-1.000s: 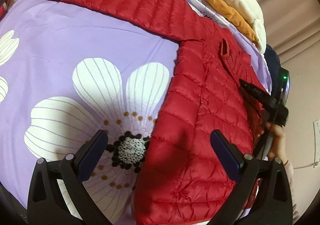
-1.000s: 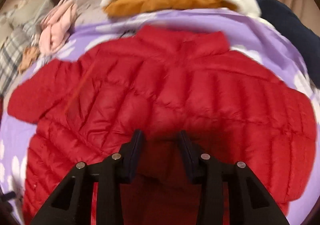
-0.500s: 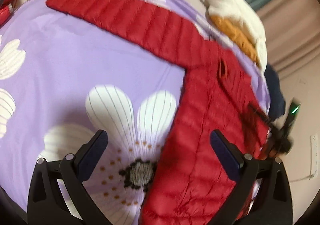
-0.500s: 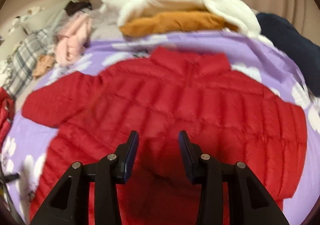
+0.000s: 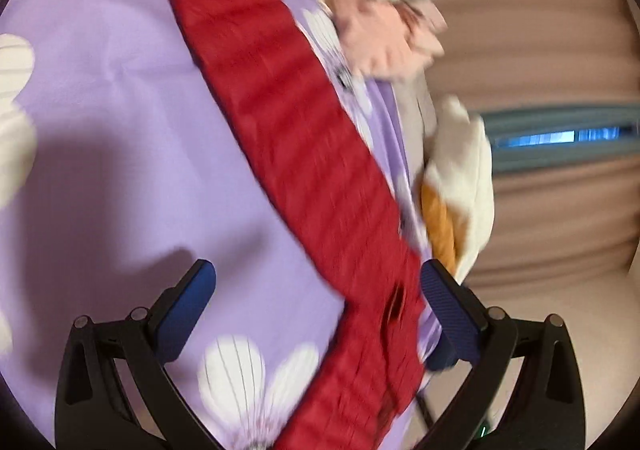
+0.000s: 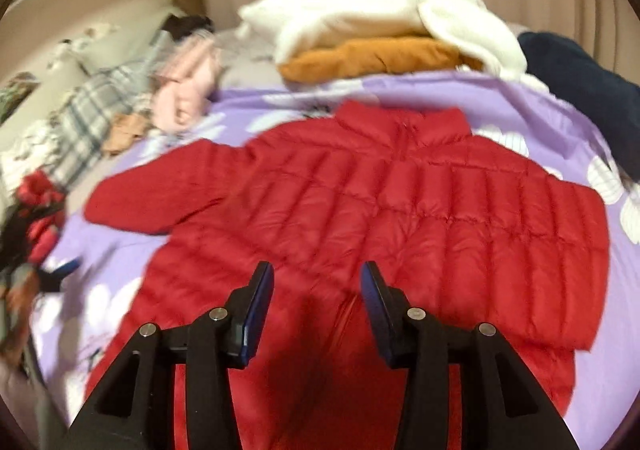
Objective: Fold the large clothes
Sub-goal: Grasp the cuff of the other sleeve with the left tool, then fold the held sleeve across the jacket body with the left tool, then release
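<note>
Plainly, both grippers' jaws stand apart over the red puffer jacket [image 6: 420, 218], left gripper [image 5: 316, 290], right gripper [image 6: 317, 282]; no writing legible.

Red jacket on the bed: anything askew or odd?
One thing: the red jacket lies lopsided on the purple sheet. Its left sleeve is stretched straight out, while the right sleeve is already folded in. No damage visible. Both claws are open, holding nothing.
</note>
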